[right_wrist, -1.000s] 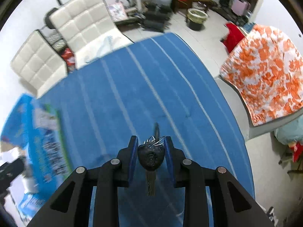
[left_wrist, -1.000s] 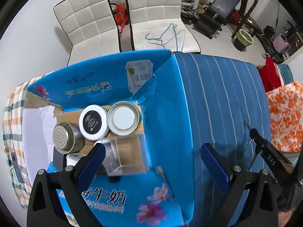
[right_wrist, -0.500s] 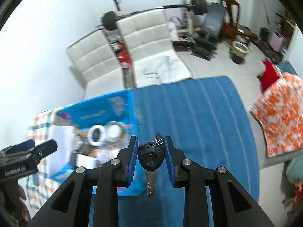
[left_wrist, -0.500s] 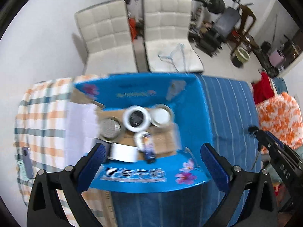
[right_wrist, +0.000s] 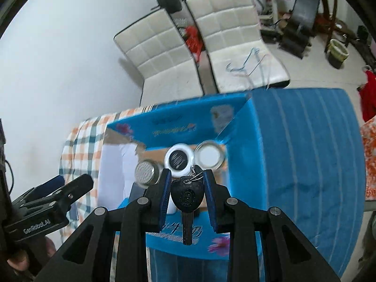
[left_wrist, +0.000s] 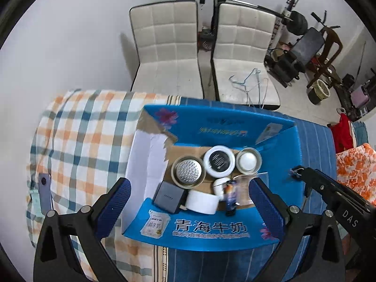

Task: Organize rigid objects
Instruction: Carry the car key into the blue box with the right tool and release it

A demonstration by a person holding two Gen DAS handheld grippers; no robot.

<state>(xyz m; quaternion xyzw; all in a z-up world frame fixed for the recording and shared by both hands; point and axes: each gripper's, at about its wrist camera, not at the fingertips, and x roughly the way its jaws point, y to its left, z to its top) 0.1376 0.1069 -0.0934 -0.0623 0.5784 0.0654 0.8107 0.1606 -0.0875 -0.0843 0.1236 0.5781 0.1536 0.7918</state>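
My right gripper [right_wrist: 186, 188] is shut on a black car key [right_wrist: 187, 196] with a wire ring; its blade hangs down over the near wall of the blue cardboard box [right_wrist: 246, 155]. In the left wrist view the box [left_wrist: 211, 231] holds a perforated steel tin [left_wrist: 187, 172], a white round case with a black top [left_wrist: 219, 161], a steel tin with a white lid [left_wrist: 248, 160], a grey block [left_wrist: 169, 197], a white roll [left_wrist: 202, 201] and a small bottle [left_wrist: 230, 193]. My left gripper [left_wrist: 188, 202] is open and empty, held above the box's near side. The right gripper [left_wrist: 305, 178] shows at its right.
The box sits on a blue striped cloth [left_wrist: 315, 145] beside a checked cloth [left_wrist: 82, 145]. A phone [left_wrist: 44, 193] lies on the checked cloth. Two white chairs [left_wrist: 169, 54] stand behind, one with wire hangers [left_wrist: 249, 82]. Gym gear and an orange floral cloth [left_wrist: 354, 166] are at the right.
Both grippers have pulled back and up. My right gripper has swung left with the key, from over the striped cloth to over the box. The left gripper stays open.
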